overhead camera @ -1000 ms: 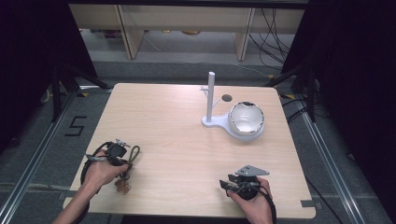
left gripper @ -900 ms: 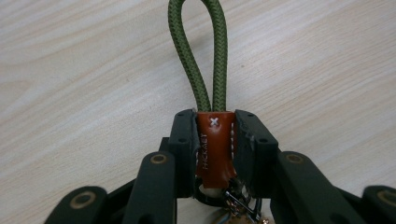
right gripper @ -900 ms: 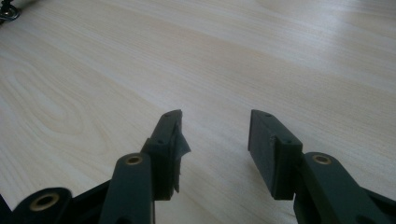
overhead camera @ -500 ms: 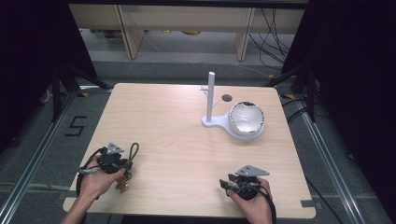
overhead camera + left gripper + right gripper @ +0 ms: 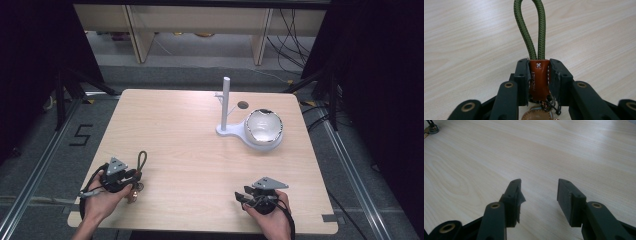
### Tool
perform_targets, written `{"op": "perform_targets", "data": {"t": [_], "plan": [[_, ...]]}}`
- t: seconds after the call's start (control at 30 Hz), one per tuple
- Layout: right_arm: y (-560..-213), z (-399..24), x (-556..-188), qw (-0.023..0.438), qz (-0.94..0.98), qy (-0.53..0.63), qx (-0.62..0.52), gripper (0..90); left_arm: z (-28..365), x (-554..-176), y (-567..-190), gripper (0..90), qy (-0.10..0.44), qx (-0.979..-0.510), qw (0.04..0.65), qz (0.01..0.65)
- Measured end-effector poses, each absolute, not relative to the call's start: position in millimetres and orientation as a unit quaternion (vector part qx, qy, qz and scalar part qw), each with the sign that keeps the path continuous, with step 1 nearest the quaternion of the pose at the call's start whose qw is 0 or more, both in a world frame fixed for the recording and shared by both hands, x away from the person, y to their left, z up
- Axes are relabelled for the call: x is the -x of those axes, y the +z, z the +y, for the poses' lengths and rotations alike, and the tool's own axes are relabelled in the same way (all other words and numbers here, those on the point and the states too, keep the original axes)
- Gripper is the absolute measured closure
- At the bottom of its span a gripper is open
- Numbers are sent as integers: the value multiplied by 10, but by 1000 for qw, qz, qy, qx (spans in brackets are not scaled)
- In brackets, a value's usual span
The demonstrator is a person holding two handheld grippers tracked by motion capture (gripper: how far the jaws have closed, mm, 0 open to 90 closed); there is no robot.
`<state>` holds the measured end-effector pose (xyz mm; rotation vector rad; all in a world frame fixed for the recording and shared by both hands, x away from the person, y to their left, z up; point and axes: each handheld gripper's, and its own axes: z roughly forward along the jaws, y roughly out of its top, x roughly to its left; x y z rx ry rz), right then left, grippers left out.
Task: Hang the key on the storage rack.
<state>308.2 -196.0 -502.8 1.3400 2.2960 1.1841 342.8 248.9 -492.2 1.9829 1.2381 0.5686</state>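
Note:
A keychain with a green cord loop (image 5: 530,30) and a brown leather tab (image 5: 539,78) sits between the jaws of my left gripper (image 5: 538,66), which is shut on the tab. In the high view the left gripper (image 5: 131,175) is low over the table's front left, the cord loop (image 5: 141,161) sticking out ahead of it and a small tan fob (image 5: 133,195) hanging below. My right gripper (image 5: 539,188) stands open over bare wood with nothing between its jaws. In the high view the right gripper (image 5: 241,196) is at the front right.
A white stand with an upright post (image 5: 226,102) and a side hook rises at the table's back right. A white bowl (image 5: 263,127) rests beside its base, and a dark round hole (image 5: 243,105) lies behind. The table's front edge runs close under both hands.
My left hand has carried the keychain toward the right and slightly down, nearer the tabletop. The right hand has stayed where it was.

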Motion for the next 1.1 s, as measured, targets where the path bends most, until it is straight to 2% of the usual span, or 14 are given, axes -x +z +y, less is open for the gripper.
{"op": "perform_targets", "data": {"t": [0.03, 0.07, 0.43, 0.6, 0.8, 1.1], "plan": [[-5027, -1960, -3081, 120, 784, 404, -457, 551, 2518, -3427, -4918, 689, 217, -778, 356, 469], [-5020, -1959, -3077, 120, 785, 399, -458, 551, 2485, -3418, -4930, 690, 224, -760, 374, 482], [-5019, -1946, -3075, 116, 785, 399, -460, 545, 2505, -3383, -4892, 690, 251, -736, 412, 475], [-5022, -1951, -3084, 127, 789, 400, -449, 544, 2499, -3388, -4860, 690, 254, -740, 404, 474], [-5032, -1942, -3086, 116, 785, 407, -452, 543, 2476, -3405, -4818, 690, 260, -732, 420, 468], [-5029, -1931, -3080, 127, 785, 410, -446, 539, 2442, -3426, -4732, 689, 278, -724, 437, 457]]}}
